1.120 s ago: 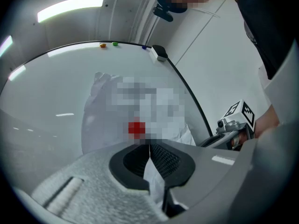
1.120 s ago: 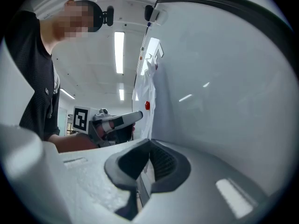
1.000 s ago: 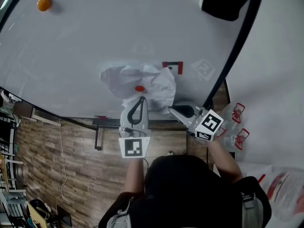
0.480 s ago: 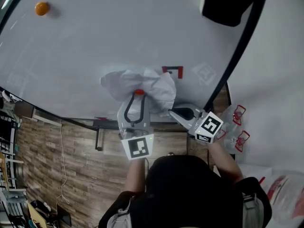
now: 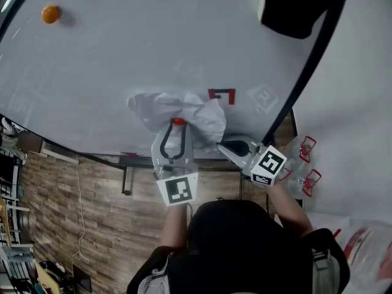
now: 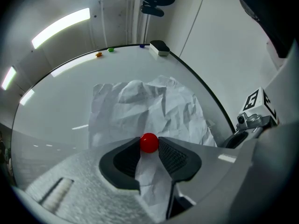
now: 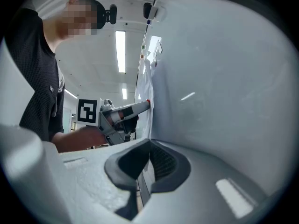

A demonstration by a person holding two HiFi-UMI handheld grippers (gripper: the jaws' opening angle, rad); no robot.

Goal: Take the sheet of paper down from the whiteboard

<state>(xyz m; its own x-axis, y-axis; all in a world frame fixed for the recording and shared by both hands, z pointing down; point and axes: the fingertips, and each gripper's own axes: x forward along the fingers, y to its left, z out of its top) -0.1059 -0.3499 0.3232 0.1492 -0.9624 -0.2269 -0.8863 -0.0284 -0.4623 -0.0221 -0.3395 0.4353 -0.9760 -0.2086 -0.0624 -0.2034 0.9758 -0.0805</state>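
Red magnet [image 6: 149,142]: sits on crumpled paper [image 6: 140,106]
Left claw [image 6: 150,146]: just opened, magnet between its tips
Right claw [image 7: 149,147]: closed on paper's edge

A whiteboard [image 5: 122,54] stands upright in front of the person, with the floor [image 5: 73,213] below it. A sheet of paper [image 5: 153,106] hangs against the board's lower part, nearer its right edge than its left. A ball magnet [image 6: 149,143] sits on the paper, near its lower middle. The left gripper [image 5: 177,127] reaches in from below the paper. Its jaws have just been opening, and the magnet lies between their tips. The right gripper [image 5: 222,146] is just right of the left one, at the paper's lower right corner, its jaws closed on the paper's edge. High on the board and far to the left, two small magnets [image 5: 50,14] sit near each other, well apart from the paper. An eraser [image 6: 159,48] rests at the board's top edge.
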